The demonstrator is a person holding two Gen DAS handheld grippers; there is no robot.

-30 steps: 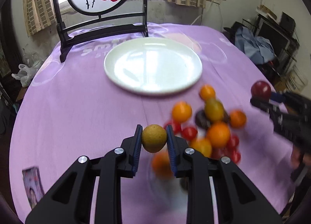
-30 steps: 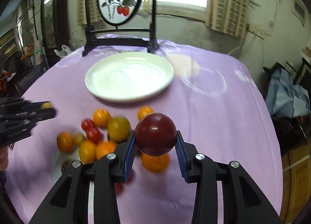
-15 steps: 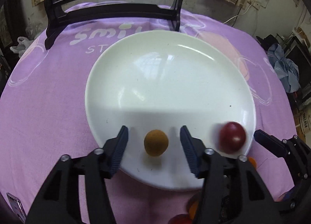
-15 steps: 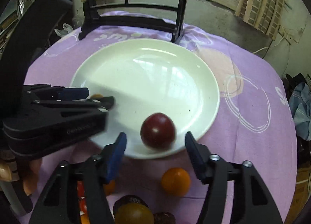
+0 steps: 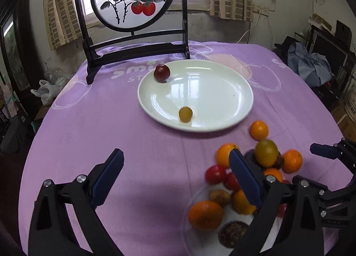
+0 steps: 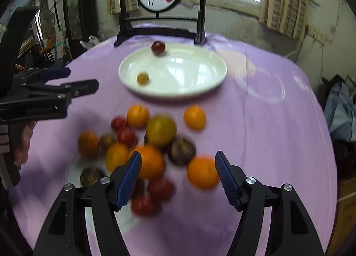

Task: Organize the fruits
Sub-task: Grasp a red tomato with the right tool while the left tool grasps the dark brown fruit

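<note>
Two fruits are sitting on the plate: a red plum at its far rim, a yellow fruit near the front. Both claws, left claw and right claw, are hanging wide open, gripping nothing. The pile is waiting on the tabletop; task looks barely started.

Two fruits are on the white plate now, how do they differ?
The dark red fruit looks bigger than the yellow fruit. The red one sits at the far rim of the plate, by the black screen stand; the yellow one lies near the front rim, closer to the fruit pile. Both are round, loose on the plate, and clear of both open grippers.
</note>
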